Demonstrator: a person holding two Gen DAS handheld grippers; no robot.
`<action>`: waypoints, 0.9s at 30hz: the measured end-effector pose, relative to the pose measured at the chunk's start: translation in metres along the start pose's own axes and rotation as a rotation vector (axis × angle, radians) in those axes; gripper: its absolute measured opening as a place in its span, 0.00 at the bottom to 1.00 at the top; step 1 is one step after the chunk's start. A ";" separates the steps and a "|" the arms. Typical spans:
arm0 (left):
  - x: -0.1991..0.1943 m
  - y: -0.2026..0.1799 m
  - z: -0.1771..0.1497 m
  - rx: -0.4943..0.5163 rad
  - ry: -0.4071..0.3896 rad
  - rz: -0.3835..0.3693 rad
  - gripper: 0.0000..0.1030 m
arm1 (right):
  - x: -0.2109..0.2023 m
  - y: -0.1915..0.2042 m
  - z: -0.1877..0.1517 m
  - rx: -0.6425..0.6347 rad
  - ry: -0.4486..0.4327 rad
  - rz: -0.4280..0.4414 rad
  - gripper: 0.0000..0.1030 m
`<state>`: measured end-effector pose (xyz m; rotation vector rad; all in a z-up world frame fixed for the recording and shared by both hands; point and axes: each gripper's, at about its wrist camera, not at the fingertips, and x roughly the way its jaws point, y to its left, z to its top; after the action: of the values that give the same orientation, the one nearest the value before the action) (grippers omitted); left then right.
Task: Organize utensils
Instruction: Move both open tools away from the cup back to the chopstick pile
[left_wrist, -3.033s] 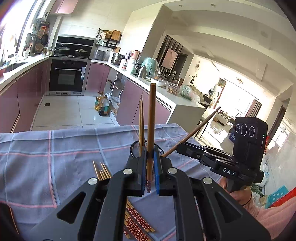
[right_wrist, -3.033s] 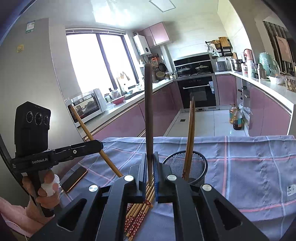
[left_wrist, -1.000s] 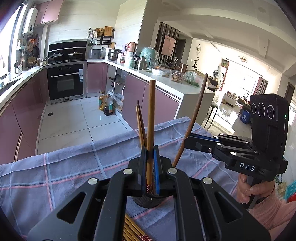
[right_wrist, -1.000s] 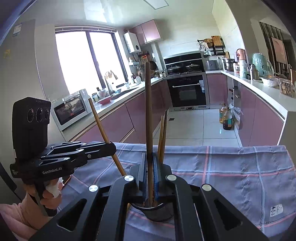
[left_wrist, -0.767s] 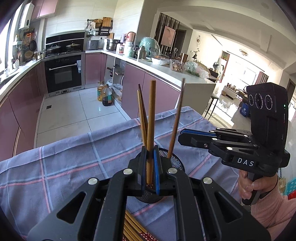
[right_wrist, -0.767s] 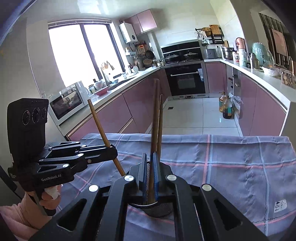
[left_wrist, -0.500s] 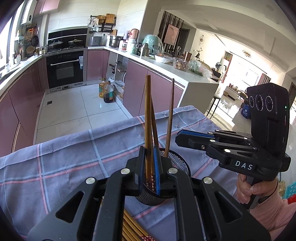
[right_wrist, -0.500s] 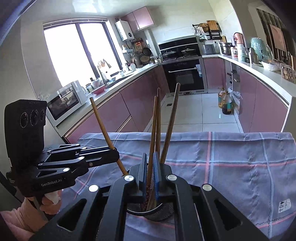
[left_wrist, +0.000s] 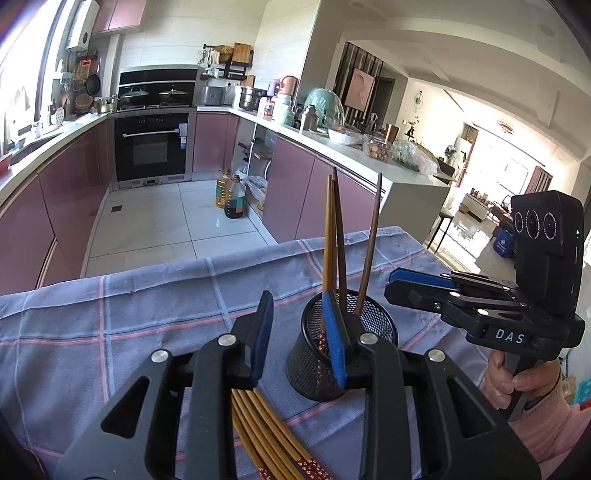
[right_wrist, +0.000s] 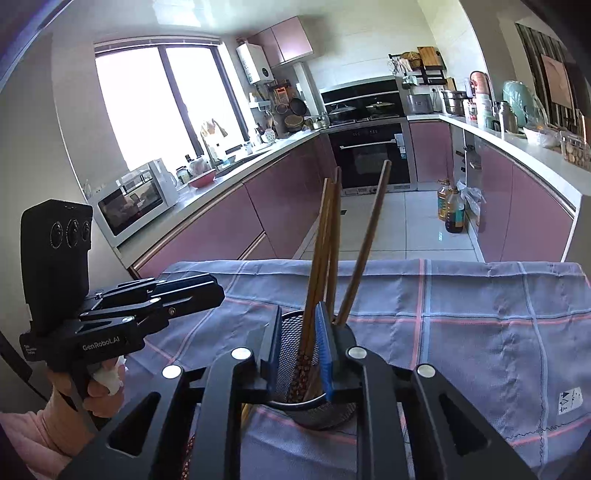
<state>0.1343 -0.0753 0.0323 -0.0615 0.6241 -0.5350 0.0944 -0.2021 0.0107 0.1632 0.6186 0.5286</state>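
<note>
A black mesh cup (left_wrist: 347, 354) stands on the checked cloth (left_wrist: 110, 314) with several brown chopsticks (left_wrist: 330, 236) upright in it. My left gripper (left_wrist: 298, 336) sits just left of the cup, its jaws opening with nothing between them. Loose chopsticks (left_wrist: 266, 424) lie on the cloth under it. My right gripper (right_wrist: 300, 347) hangs over the mesh cup (right_wrist: 325, 410), its jaws opening. The standing chopsticks (right_wrist: 317, 280) pass loosely between its pads. Each view shows the other gripper from the side: the right gripper (left_wrist: 391, 284) and the left gripper (right_wrist: 218, 295).
A hand in a pink sleeve (left_wrist: 517, 380) holds the right gripper, another hand (right_wrist: 99, 384) the left. The cloth's far edge (right_wrist: 369, 263) drops to the kitchen floor, where oil bottles (left_wrist: 234, 199) stand. Purple cabinets and an oven lie beyond.
Both grippers came down over the cup, each shut on a chopstick, and then opened. Those chopsticks now stand in the cup. The left gripper slid left of the cup.
</note>
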 end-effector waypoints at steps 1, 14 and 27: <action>-0.005 0.003 -0.004 -0.004 -0.010 0.007 0.30 | -0.001 0.006 -0.003 -0.016 0.002 0.011 0.24; -0.004 0.045 -0.095 -0.044 0.158 0.123 0.41 | 0.051 0.044 -0.073 -0.033 0.216 0.075 0.33; 0.033 0.044 -0.136 -0.032 0.263 0.149 0.37 | 0.081 0.044 -0.095 0.019 0.302 0.022 0.33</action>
<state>0.0993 -0.0391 -0.1054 0.0260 0.8862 -0.3919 0.0754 -0.1239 -0.0939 0.1089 0.9175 0.5742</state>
